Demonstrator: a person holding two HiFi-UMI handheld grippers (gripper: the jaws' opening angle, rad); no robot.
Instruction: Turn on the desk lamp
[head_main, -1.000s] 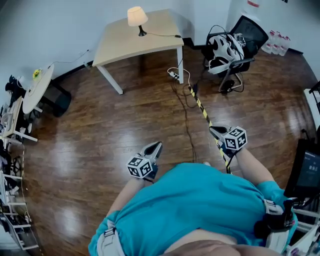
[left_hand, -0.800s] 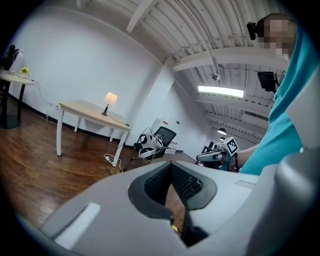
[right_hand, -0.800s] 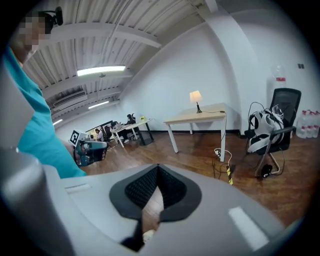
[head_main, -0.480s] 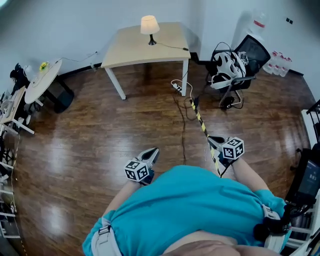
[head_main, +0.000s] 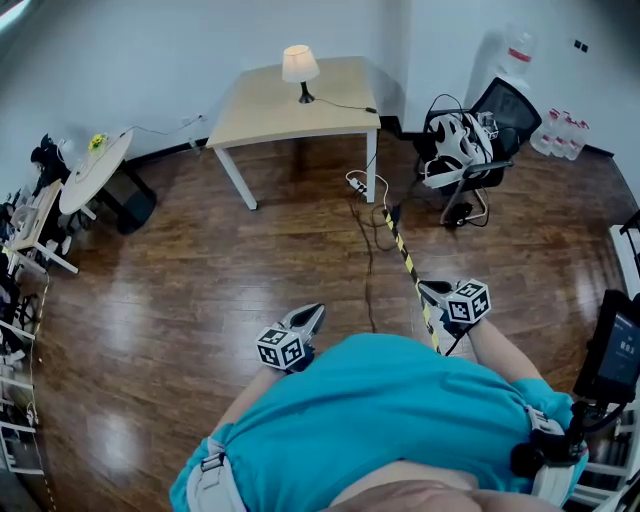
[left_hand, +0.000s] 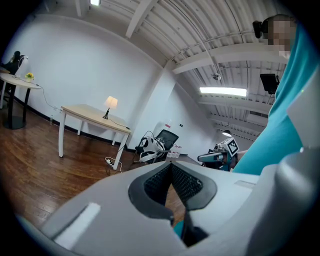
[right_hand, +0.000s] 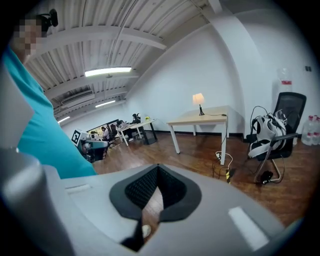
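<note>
**Both grippers clenched on nothing, lamp far across the room**

In the head view I find the desk lamp (head_main: 296, 68) standing on the pale table (head_main: 270, 110) at the top centre of the frame, by the far wall and well apart from me. My left gripper (head_main: 312, 316) and right gripper (head_main: 428, 290) sit in the lower centre, just above my teal shirt (head_main: 380, 420), over the wood floor (head_main: 200, 280). A yellow-and-black tape (head_main: 408, 268) runs along the floor from near the table towards the right gripper. A black chair (head_main: 505, 90) stands at the upper right.

The gripper views give me what the head view cannot. Each pair of jaws is pressed together at the tips, with nothing between them. These views also look level across the room, so they take in a strip light (left_hand: 222, 91) on the ceiling. The left gripper view catches the right gripper at its right middle.
</note>
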